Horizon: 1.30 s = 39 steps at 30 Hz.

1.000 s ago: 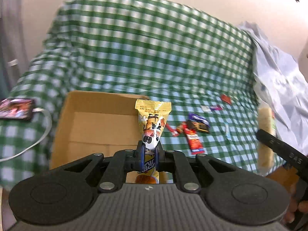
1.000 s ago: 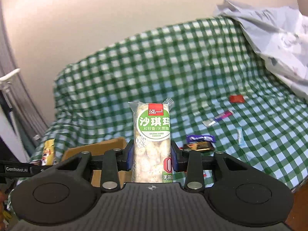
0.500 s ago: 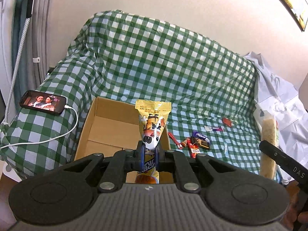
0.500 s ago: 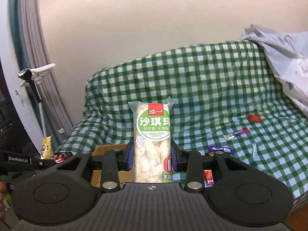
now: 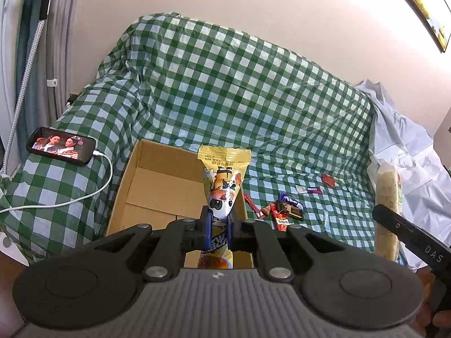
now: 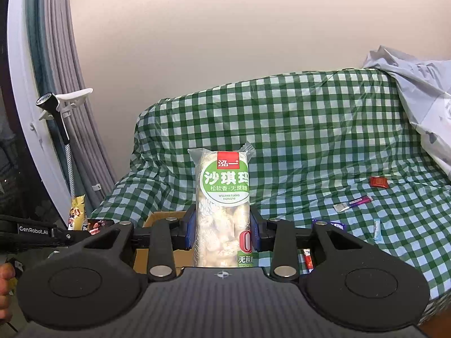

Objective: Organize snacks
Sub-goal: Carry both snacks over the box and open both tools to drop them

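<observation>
My left gripper [image 5: 218,226] is shut on a yellow snack packet with a cartoon cow [image 5: 224,186], held upright above the open cardboard box [image 5: 157,186] on the green checked sofa. My right gripper [image 6: 222,231] is shut on a clear sachima pastry pack with a green label [image 6: 222,205], also upright; the box's rim [image 6: 157,217] shows just behind it. That pastry pack [image 5: 387,205] and the right gripper's arm appear at the right of the left wrist view. The yellow packet [image 6: 77,211] shows at the far left of the right wrist view.
Several small snacks lie loose on the sofa seat: red and purple bars [image 5: 282,211], a red sachet [image 6: 377,181], a purple stick [image 6: 353,202], a blue sachet [image 6: 377,229]. A phone [image 5: 60,146] on a white cable rests on the left armrest. Pale cloth [image 5: 408,163] covers the sofa's right end.
Both views have pulled back and up from the sofa, so more of the backrest, wall and curtain shows. Both packets stay gripped the same way.
</observation>
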{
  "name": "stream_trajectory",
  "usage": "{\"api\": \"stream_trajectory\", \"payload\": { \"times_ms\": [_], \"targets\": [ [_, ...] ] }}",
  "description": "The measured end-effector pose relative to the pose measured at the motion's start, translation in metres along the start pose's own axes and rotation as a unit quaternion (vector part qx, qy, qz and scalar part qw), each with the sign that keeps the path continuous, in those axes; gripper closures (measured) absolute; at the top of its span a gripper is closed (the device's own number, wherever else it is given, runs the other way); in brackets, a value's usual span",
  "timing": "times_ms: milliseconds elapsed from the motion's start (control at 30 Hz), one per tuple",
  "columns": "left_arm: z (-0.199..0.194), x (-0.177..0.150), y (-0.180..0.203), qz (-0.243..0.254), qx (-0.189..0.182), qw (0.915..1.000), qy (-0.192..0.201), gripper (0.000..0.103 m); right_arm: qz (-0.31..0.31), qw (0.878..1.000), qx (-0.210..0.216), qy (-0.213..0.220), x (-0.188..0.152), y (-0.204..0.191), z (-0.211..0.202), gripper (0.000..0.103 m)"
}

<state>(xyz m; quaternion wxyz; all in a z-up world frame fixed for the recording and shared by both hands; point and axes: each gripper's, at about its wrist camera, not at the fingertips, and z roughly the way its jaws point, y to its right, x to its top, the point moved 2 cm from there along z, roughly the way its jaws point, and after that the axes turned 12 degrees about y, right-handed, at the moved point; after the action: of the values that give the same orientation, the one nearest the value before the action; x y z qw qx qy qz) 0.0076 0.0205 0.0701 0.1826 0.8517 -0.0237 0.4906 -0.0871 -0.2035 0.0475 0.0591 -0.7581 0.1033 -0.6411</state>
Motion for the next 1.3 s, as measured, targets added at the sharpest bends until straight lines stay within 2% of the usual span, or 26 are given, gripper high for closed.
{"api": "stream_trajectory", "payload": {
  "times_ms": [333, 567, 1300],
  "targets": [
    [0.032, 0.001, -0.011, -0.004, 0.01, 0.9996, -0.027, 0.092, -0.009, 0.999, 0.019, -0.035, -0.014, -0.015, 0.035, 0.065],
    [0.071, -0.008, -0.025, -0.015, 0.017, 0.9976, -0.065, 0.092, -0.019, 0.997, 0.03, -0.075, -0.032, -0.024, 0.071, 0.065],
    [0.21, -0.033, -0.071, 0.006, 0.07, 0.9856, -0.154, 0.092, -0.03, 0.977, 0.06, -0.203, -0.107, -0.042, 0.229, 0.065]
  ]
}}
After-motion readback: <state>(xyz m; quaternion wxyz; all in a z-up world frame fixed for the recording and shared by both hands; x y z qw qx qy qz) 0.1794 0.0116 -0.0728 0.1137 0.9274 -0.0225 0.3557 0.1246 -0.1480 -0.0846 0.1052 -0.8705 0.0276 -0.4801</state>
